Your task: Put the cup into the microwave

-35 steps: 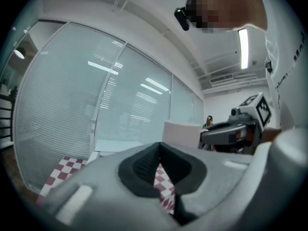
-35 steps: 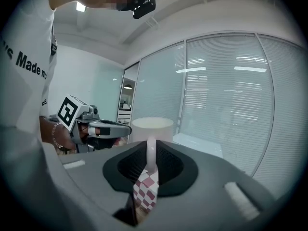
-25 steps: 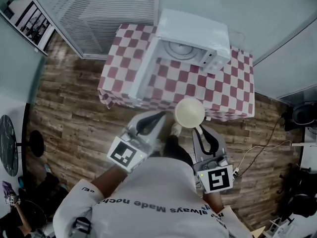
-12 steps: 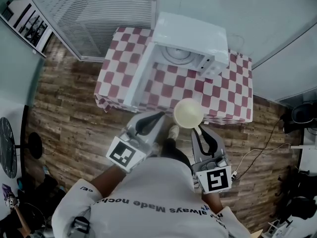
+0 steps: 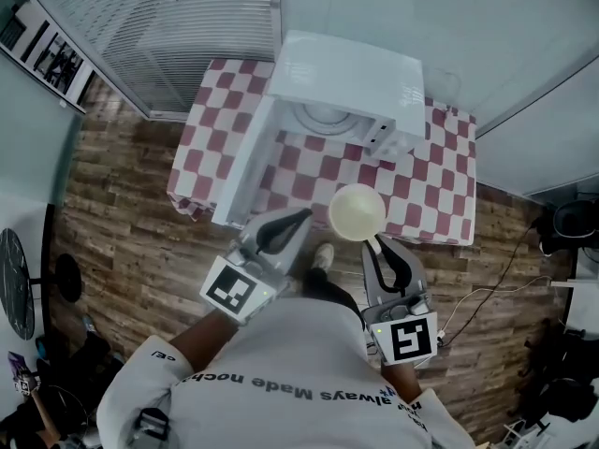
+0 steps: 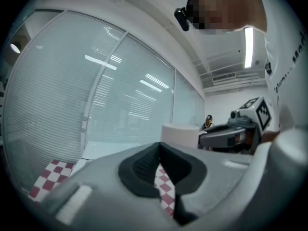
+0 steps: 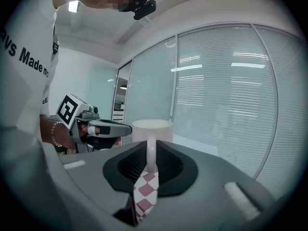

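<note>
A cream cup [image 5: 357,212] hangs above the near edge of the checkered table [image 5: 435,190], with my right gripper [image 5: 377,242] shut on its handle. In the right gripper view the cup [image 7: 152,128] stands upright just past the jaws, which pinch its thin handle between them. The white microwave [image 5: 351,78] sits at the table's back, its door [image 5: 245,166] swung open to the left and its glass turntable [image 5: 323,115] showing inside. My left gripper [image 5: 296,219] is shut and holds nothing, a little left of the cup. The cup [image 6: 179,133] also shows in the left gripper view.
Glass walls with blinds [image 5: 178,26] stand behind the table. Wooden floor [image 5: 122,223] surrounds it, with cables [image 5: 487,283] lying at the right. The open door reaches out over the table's left front part.
The table and microwave have drawn nearer and shifted a little left in the head view. The cup now hangs over the table's front edge, still held by the right gripper.
</note>
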Tool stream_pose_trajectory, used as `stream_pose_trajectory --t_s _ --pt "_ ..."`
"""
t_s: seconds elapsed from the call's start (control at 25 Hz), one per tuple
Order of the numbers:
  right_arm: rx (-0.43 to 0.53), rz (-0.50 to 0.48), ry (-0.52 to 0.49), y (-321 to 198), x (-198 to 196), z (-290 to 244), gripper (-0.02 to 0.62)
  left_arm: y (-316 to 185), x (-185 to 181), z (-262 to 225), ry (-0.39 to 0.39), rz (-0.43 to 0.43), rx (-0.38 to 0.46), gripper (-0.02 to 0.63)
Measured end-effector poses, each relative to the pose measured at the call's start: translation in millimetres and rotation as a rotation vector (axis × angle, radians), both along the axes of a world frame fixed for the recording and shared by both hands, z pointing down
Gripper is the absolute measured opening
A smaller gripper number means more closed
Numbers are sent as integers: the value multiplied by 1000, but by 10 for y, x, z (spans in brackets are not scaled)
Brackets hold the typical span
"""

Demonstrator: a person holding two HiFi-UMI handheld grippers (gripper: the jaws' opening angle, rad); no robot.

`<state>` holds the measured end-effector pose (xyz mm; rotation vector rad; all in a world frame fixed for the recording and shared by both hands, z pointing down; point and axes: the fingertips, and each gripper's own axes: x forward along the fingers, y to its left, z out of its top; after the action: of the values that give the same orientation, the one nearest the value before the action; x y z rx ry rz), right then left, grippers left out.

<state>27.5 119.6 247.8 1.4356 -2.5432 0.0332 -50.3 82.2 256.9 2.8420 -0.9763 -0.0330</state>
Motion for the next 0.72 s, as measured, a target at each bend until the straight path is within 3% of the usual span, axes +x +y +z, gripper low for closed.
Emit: stream_pose_trajectory --t_s 0.72 --pt "8 -45 -14 -1208 1027 33 44 -1180 964 34 -23 -60 -8 2"
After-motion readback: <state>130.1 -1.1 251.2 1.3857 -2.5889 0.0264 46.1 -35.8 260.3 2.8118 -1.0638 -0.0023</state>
